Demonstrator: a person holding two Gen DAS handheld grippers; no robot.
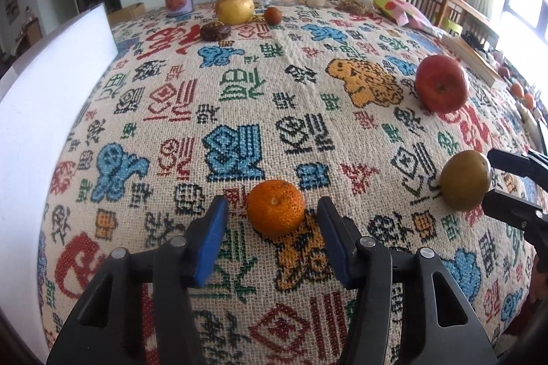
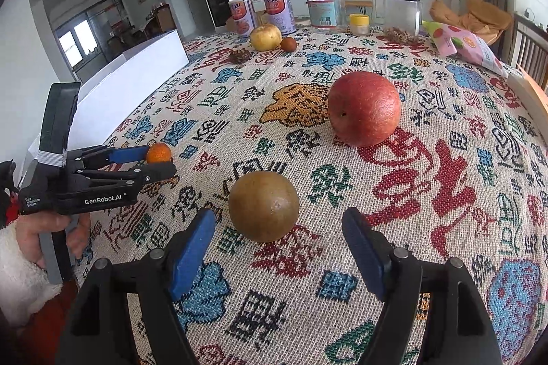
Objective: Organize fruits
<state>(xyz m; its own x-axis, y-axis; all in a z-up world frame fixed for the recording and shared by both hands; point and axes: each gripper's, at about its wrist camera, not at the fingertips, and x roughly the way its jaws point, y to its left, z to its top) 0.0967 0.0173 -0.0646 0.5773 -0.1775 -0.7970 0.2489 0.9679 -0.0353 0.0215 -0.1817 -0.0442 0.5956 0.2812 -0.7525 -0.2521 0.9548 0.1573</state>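
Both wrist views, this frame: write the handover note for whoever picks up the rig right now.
Left claw: open, straddling the small orange tangerine, not gripping it yet.
Right claw: open, lined up on the round brown-green fruit, also ungripped.
Big red apple sits loose mid-cloth; yellow round fruit and small dark brown fruit lie near the jars at the far edge.
White box stands at the left.
Done: nothing visibly sorted.
Left: every fruit.
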